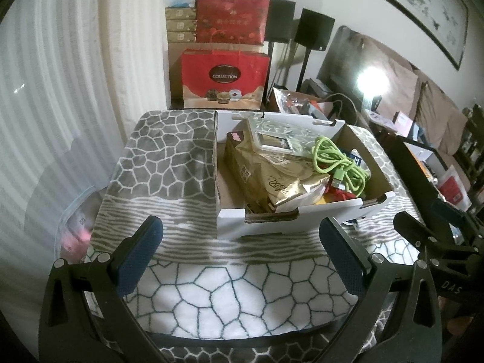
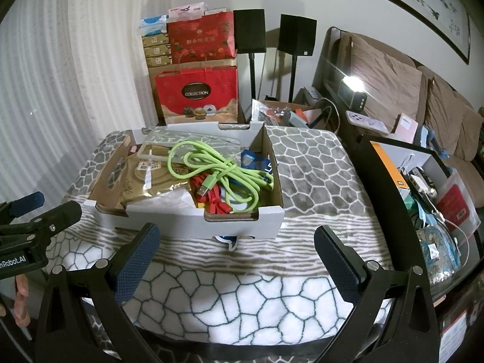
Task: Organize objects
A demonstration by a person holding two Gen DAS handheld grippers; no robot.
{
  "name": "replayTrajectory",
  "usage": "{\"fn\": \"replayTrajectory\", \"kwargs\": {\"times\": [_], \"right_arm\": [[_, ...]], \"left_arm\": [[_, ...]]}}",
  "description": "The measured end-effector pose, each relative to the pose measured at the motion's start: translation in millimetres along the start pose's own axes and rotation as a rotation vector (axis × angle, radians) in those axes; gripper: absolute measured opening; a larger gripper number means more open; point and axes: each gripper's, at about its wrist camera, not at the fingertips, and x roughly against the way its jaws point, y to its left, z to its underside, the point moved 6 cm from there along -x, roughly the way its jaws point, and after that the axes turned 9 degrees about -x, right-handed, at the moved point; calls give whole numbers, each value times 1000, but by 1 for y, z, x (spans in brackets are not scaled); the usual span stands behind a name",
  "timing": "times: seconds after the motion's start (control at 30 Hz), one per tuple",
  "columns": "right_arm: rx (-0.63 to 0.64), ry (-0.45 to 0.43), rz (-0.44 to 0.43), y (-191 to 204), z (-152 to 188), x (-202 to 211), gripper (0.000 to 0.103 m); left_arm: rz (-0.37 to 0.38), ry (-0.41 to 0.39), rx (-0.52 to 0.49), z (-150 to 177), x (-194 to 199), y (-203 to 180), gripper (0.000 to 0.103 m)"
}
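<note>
A white cardboard box (image 1: 272, 222) (image 2: 193, 222) stands on a table covered by a grey and white patterned blanket (image 1: 169, 163) (image 2: 308, 175). Inside it lie a gold foil packet (image 1: 290, 186) (image 2: 142, 181), a clear phone case (image 1: 272, 133) (image 2: 157, 148), a coiled green cable (image 1: 341, 163) (image 2: 217, 166) and a red cable (image 2: 211, 199). My left gripper (image 1: 242, 251) hovers open just before the box's near wall, nothing between its fingers. My right gripper (image 2: 236, 252) is open too, equally near the box and holding nothing.
Red gift bags (image 1: 225, 78) (image 2: 196, 96) and stacked boxes stand behind the table, with two black speakers (image 2: 298, 34) on stands. A brown sofa (image 2: 393, 84) and a cluttered black shelf (image 2: 423, 181) lie to the right. A white curtain (image 1: 60, 90) hangs left.
</note>
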Motion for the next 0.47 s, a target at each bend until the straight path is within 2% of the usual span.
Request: {"fn": "replayTrajectory", "kwargs": {"times": [0.47], "right_arm": [[-2, 4, 0, 4, 0, 1, 103]], "left_arm": [[-39, -12, -14, -1, 2, 1, 103]]}}
